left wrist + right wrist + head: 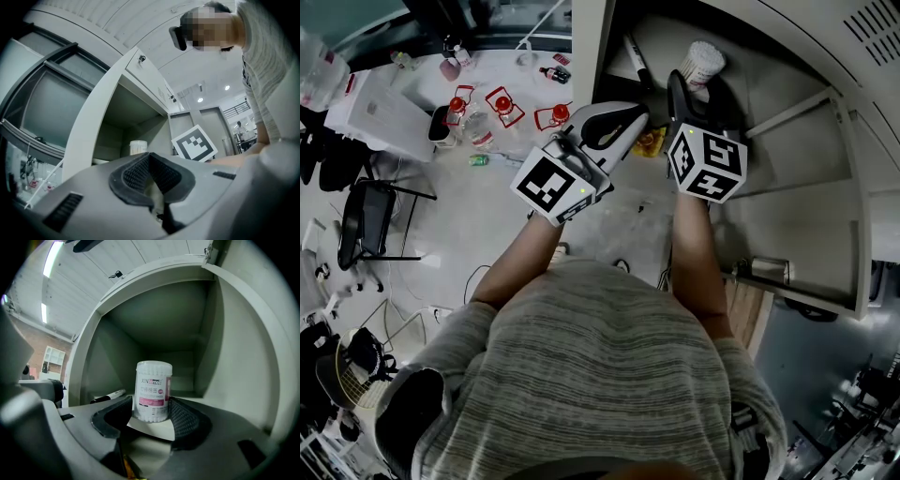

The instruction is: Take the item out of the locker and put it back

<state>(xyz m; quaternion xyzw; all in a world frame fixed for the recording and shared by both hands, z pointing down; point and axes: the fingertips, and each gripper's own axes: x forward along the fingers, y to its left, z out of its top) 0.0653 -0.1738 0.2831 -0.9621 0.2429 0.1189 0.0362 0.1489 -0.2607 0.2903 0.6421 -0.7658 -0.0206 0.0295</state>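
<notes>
Right gripper view: jar (153,391) upright on the locker (234,357) shelf.
Its long axis is vertical, lid up. Right gripper (151,405) jaws flank it closely; whether they press on it I cannot tell. Left gripper (149,155) jaws are together, empty.

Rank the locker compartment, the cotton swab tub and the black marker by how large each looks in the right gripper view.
1. locker compartment: fills most of the view.
2. cotton swab tub: upright inside it, close to the camera.
3. black marker: lying left of the tub. One end looks hidden, so its full length is unsure.
</notes>
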